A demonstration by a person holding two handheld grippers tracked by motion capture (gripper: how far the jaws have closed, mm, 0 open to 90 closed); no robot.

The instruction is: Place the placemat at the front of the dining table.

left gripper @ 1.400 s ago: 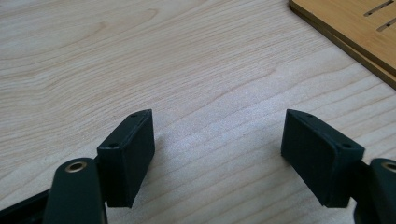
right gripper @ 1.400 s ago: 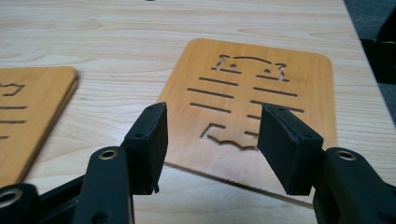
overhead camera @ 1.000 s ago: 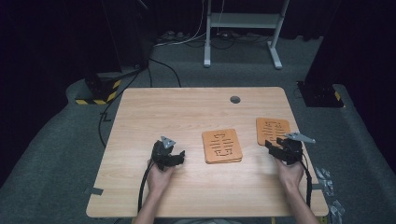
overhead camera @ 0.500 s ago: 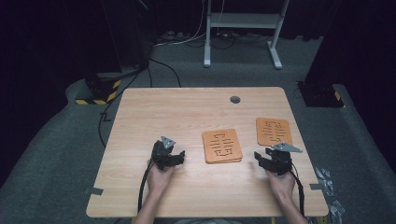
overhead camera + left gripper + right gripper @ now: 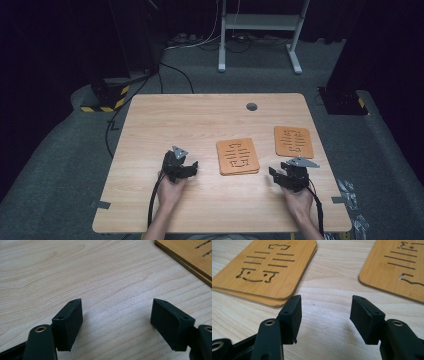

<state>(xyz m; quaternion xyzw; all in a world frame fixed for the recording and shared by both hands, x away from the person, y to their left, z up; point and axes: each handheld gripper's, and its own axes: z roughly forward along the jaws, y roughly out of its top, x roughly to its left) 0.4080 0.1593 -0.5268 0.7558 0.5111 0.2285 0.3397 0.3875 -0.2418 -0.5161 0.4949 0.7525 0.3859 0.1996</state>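
Note:
Two thin orange wooden boards with cut-out slots lie stacked [image 5: 237, 156] at the table's middle, their edges slightly offset [image 5: 269, 267]. A single board of the same kind [image 5: 293, 141] lies to the right [image 5: 397, 265]. My left gripper [image 5: 181, 167] rests low on the table left of the stack, open, with bare wood between its jaws [image 5: 116, 315]; the stack's corner [image 5: 190, 257] shows at upper right. My right gripper [image 5: 287, 177] sits below the gap between stack and single board, open and holding nothing [image 5: 325, 311].
A light wooden table [image 5: 200, 125] has a round grey grommet [image 5: 251, 106] near its far edge. Cables trail from both grippers off the near edge. Beyond the table stand a white metal frame [image 5: 260, 30], floor cables and a yellow-black striped block [image 5: 105, 100].
My right gripper has drawn back from the single board toward the near edge and a little left. The left gripper has stayed in place.

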